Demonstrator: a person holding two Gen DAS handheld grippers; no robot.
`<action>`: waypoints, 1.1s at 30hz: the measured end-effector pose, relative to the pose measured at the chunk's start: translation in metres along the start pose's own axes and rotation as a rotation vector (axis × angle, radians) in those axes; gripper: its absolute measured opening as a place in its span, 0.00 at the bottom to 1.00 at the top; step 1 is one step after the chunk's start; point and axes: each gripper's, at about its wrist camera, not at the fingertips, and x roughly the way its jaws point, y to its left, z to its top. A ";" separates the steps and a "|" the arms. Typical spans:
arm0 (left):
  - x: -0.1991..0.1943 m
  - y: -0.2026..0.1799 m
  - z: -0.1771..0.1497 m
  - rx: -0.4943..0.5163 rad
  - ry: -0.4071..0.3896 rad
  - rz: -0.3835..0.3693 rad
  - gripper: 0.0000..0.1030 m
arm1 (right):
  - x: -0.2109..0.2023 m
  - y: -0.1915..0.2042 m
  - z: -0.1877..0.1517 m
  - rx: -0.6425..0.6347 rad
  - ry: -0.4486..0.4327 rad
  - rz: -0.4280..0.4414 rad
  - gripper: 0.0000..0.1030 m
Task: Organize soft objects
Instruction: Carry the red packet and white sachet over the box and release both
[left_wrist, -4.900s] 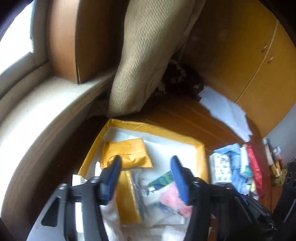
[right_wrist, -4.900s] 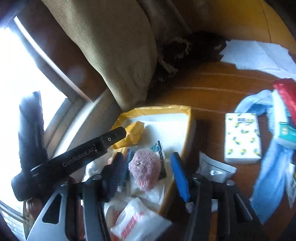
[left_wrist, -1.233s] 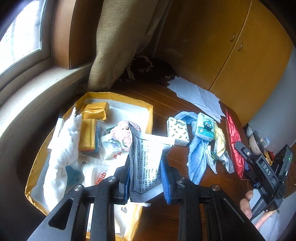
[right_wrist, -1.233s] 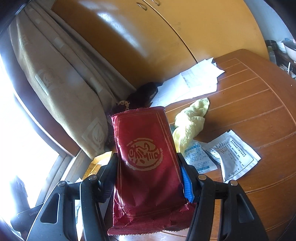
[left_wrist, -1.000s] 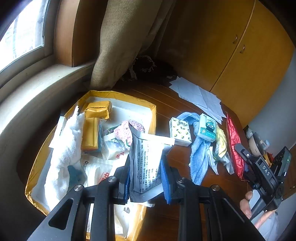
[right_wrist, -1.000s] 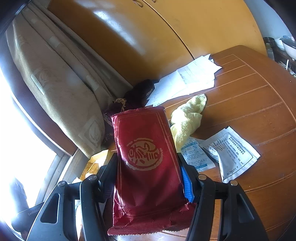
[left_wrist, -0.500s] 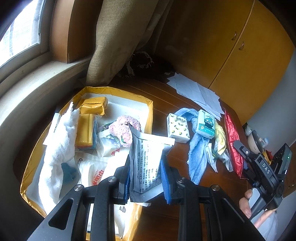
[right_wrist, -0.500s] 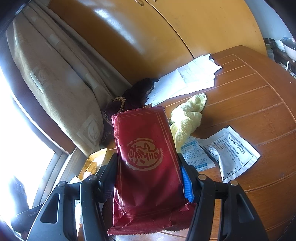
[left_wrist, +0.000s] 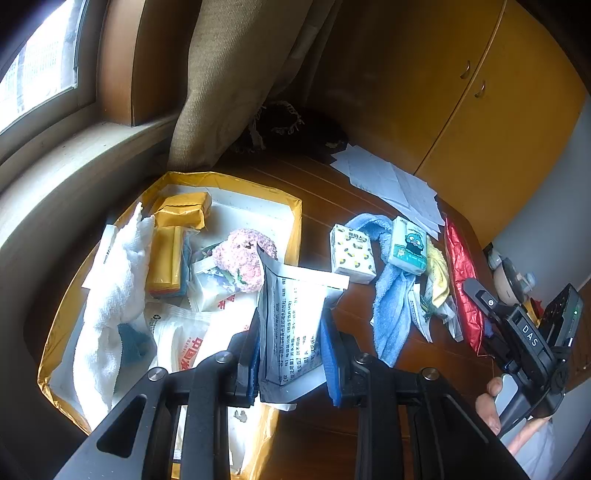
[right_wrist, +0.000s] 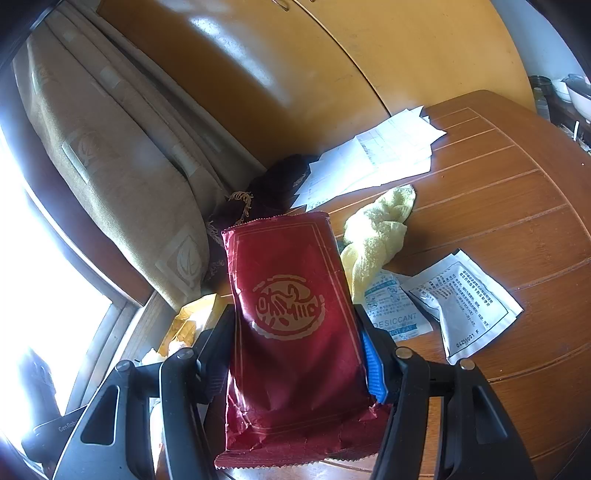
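With the left gripper (left_wrist: 290, 347) clamped on a white printed sachet (left_wrist: 291, 325) above the yellow-rimmed tray (left_wrist: 295, 218) and the right gripper (right_wrist: 299, 354) clamped on a glossy red foil packet (right_wrist: 291, 314), either slippery pouch could slide free.

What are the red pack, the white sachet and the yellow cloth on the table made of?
Red pack: likely glossy foil or plastic film; it shines, creases, and has zigzag-cut ends. White sachet: matte printed paper or film, with flat sealed edges. Yellow cloth: looks like terry or microfibre, with a nubby, limp, bunched surface.
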 end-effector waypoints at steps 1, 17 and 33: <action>0.000 0.000 0.000 -0.001 0.000 -0.001 0.27 | 0.000 0.000 0.000 0.000 0.000 -0.001 0.58; -0.004 0.023 0.005 -0.033 -0.015 -0.017 0.27 | -0.007 0.034 -0.003 -0.042 0.033 0.072 0.58; 0.009 0.079 0.025 -0.058 -0.001 0.015 0.27 | 0.100 0.169 -0.022 -0.286 0.268 -0.001 0.58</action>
